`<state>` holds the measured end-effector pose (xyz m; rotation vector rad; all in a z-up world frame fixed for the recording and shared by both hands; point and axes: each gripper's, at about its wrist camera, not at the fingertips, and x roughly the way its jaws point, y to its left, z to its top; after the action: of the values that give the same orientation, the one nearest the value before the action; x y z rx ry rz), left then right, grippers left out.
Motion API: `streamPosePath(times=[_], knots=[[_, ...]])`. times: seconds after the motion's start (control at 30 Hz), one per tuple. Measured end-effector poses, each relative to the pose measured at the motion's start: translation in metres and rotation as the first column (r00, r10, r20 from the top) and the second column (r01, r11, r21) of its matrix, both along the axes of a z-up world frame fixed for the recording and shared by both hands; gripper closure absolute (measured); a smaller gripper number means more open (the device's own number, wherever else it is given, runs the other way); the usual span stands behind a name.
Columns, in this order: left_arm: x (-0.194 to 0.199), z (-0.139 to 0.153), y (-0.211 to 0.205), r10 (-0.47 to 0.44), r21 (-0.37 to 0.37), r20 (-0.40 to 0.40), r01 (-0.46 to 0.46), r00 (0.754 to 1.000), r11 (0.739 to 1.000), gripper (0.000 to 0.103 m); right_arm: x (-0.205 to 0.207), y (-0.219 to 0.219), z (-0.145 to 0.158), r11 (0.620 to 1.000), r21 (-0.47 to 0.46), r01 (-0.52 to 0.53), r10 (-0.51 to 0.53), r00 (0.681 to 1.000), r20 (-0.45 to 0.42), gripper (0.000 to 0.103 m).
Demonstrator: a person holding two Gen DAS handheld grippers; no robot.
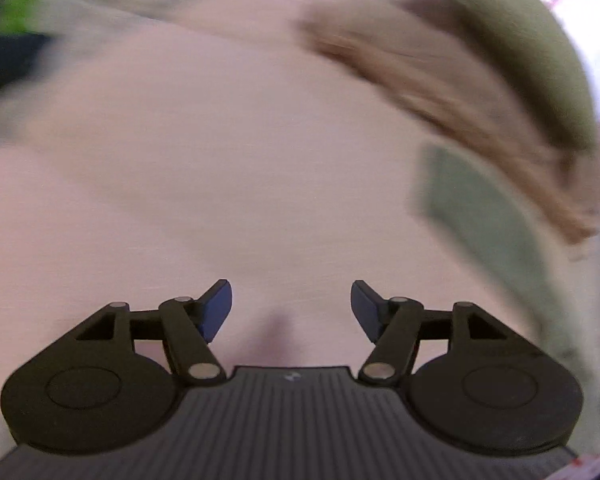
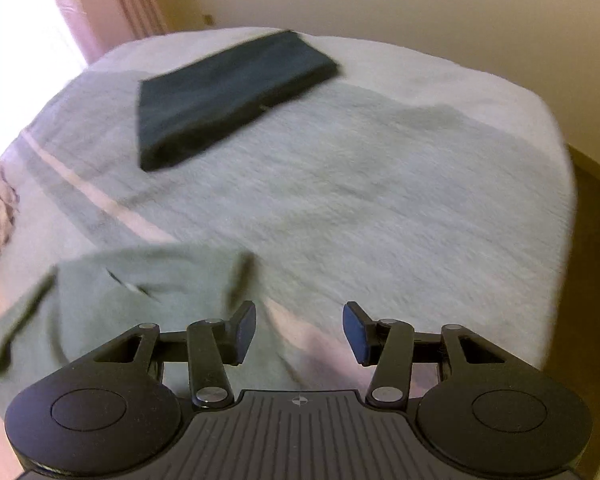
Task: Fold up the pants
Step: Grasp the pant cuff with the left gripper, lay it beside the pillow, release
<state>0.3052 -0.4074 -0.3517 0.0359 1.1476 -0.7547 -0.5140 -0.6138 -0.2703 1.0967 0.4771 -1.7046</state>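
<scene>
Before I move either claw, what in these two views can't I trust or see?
- Left wrist view: motion blur; brown heap and green-black shape unidentifiable.
- Right wrist view: sage-green garment blurred, cut off at the left edge; its folds unreadable.
- Dark folded piece: type unclear.
- Neither view shows the other claw.

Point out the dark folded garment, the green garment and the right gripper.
dark folded garment [image 2: 228, 96], right wrist view, middle of its top face
green garment [image 2: 140, 312], right wrist view, its flat middle
right gripper [image 2: 299, 330], right wrist view, gap between open fingertips
</scene>
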Motion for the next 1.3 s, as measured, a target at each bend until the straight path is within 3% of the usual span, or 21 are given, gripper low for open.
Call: streamPosePath(times=[0.13,0.2,0.3,0.33,0.37,0.4,0.43,0.5,0.57,0.77,0.9,1.0,1.1,1.2,1.3], knots=[[-0.013,-0.030,-0.105,0.003,-0.150,-0.134,-0.024,0.991,0.988,0.041,0.020,-0.045,-0.008,0.998,-0.033,-0.048,0.049,0.998,0.037,0.057],[-0.012,-0.048,-0.145,0.032,-0.157,-0.173,-0.059,0.984,0.986,0.038,0.027,-0.061,-0.011,0.996,-0.049,-0.073,0.075,0.996,0.057,0.057],[-0.004,-0.077,-0.180,0.130,-0.109,-0.235,-0.159,0.963,0.981,0.040,0.029,-0.074,-0.018,0.995,-0.057,-0.085,0.089,0.994,0.068,0.057],[-0.002,-0.084,-0.185,0.168,-0.101,-0.252,-0.199,0.953,0.975,0.044,0.029,-0.077,-0.021,0.995,-0.055,-0.082,0.086,0.994,0.069,0.057],[-0.001,-0.086,-0.187,0.194,-0.106,-0.244,-0.225,0.950,0.969,0.056,0.027,-0.078,-0.023,0.996,-0.053,-0.078,0.081,0.994,0.070,0.057],[0.000,-0.084,-0.188,0.206,-0.106,-0.222,-0.233,0.953,0.967,0.086,0.025,-0.079,-0.025,0.996,-0.050,-0.073,0.076,0.995,0.068,0.057],[0.003,-0.082,-0.187,0.206,-0.106,-0.216,-0.232,0.955,0.967,0.087,0.023,-0.080,-0.026,0.997,-0.047,-0.068,0.071,0.996,0.062,0.057],[0.005,-0.068,-0.175,0.207,-0.171,-0.204,-0.243,0.957,0.955,0.089,0.020,-0.081,-0.027,0.998,-0.043,-0.052,0.054,0.997,0.049,0.057],[0.002,-0.036,-0.157,0.179,-0.228,-0.124,-0.204,0.976,0.952,0.089,0.018,-0.079,-0.025,0.998,-0.053,-0.030,0.033,0.998,0.054,0.057],[-0.006,0.090,-0.068,0.173,-0.387,0.022,-0.152,0.985,0.910,0.090,0.026,-0.078,-0.010,0.995,-0.090,-0.035,0.043,0.995,0.088,0.057],[-0.003,0.167,-0.033,0.220,-0.392,0.162,-0.142,0.962,0.909,0.090,0.041,-0.081,0.005,0.989,-0.113,-0.095,0.106,0.990,0.088,0.057],[0.006,0.198,-0.059,0.214,-0.371,0.243,-0.113,0.946,0.922,0.090,0.051,-0.086,0.013,0.981,-0.131,-0.140,0.152,0.985,0.082,0.057],[0.022,0.203,-0.112,0.185,-0.336,0.257,-0.092,0.949,0.937,0.090,0.060,-0.091,0.015,0.976,-0.139,-0.169,0.181,0.980,0.082,0.057],[0.030,0.174,-0.193,0.118,-0.257,0.202,-0.064,0.972,0.964,0.088,0.066,-0.094,0.013,0.973,-0.135,-0.187,0.200,0.976,0.085,0.057],[0.017,0.133,-0.260,-0.003,-0.138,0.219,0.034,0.976,0.990,0.085,0.072,-0.093,0.011,0.966,-0.118,-0.228,0.237,0.969,0.066,0.056]])
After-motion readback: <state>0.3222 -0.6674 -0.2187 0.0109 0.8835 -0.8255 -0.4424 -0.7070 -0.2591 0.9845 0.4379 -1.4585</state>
